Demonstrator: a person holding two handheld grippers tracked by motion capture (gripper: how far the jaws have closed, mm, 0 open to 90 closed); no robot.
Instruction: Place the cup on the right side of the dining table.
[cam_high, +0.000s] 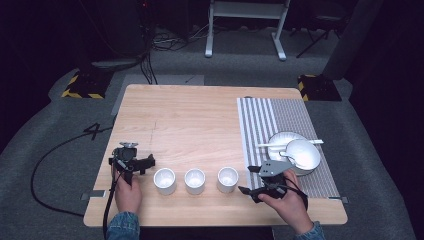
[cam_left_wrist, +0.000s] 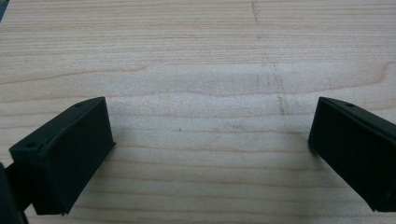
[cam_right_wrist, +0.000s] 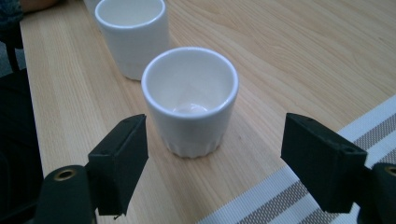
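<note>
both claws are released, with their jaws wide apart and nothing between them that they touch. right claw (cam_high: 256, 182) is held low at the front edge of the desk (cam_high: 200, 115), just at the left border of the striped mat (cam_high: 280, 125), and it faces toward the nearest white cup (cam_high: 227, 179). in the right gripper view this cup (cam_right_wrist: 190, 100) stands upright on the wood in front of the claw (cam_right_wrist: 215, 158), close ahead of the gap between the two black jaws but not touching either one; it looks empty inside. behind it a second white cup (cam_right_wrist: 133, 32) stands upright too, near the first one but apart from it. in the high view three such cups stand in a row along the front part of the desk: the middle cup (cam_high: 194, 181) and the left cup (cam_high: 164, 180) are beside the nearest one, with small gaps between. left claw (cam_high: 134, 165) is at the left end of this row, just beside the left cup. in the left gripper view its jaws (cam_left_wrist: 210, 144) frame only bare wood with a faint pencil line. on the mat, behind the right claw, a white bowl (cam_high: 303, 153) lies tilted on a white plate (cam_high: 279, 141), and a white spoon (cam_high: 290, 143) rests across them.
</note>
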